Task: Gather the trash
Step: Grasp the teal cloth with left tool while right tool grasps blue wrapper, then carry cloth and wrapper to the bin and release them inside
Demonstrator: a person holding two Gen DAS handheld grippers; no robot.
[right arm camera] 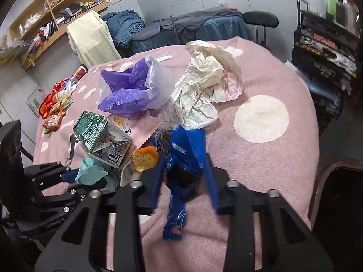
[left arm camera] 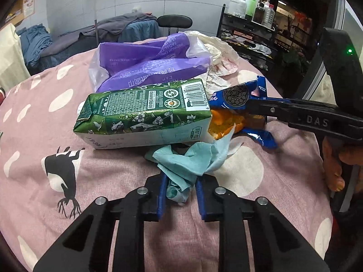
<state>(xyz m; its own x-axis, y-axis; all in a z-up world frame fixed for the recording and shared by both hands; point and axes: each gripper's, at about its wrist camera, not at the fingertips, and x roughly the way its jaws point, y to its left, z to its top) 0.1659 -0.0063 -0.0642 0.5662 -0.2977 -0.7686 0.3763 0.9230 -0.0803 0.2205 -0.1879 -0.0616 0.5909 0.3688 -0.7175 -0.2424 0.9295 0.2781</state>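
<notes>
The blue cookie wrapper point(right arm camera: 181, 158) is partly masked by the right claw point(right arm camera: 185, 176), and its lower tail blurs where it trails over the cloth. Under the green carton point(left arm camera: 143, 113) the far end of the pale blue tissue point(left arm camera: 188, 161) disappears, so how far it runs is unclear.

The left claw point(left arm camera: 179, 195) pinches the crumpled tissue between its blue pads, close in front of the carton. The right claw is pressed onto the creased, torn-open wrapper, which shows a round dark cookie picture. Both lie on the counter point(left arm camera: 34, 117), covered by a pink cloth with white spots.

The carton lies on its side, barcode up, touching the tissue. Orange peel point(right arm camera: 145, 158) sits between carton and wrapper. Behind are a purple plastic bag point(right arm camera: 133, 90) and crumpled white paper point(right arm camera: 204, 83); red snack packets point(right arm camera: 54, 106) and a small bottle point(right arm camera: 79, 73) lie near the far left edge in the right wrist view. A person's hand point(left arm camera: 340, 165) grips the right handle.
</notes>
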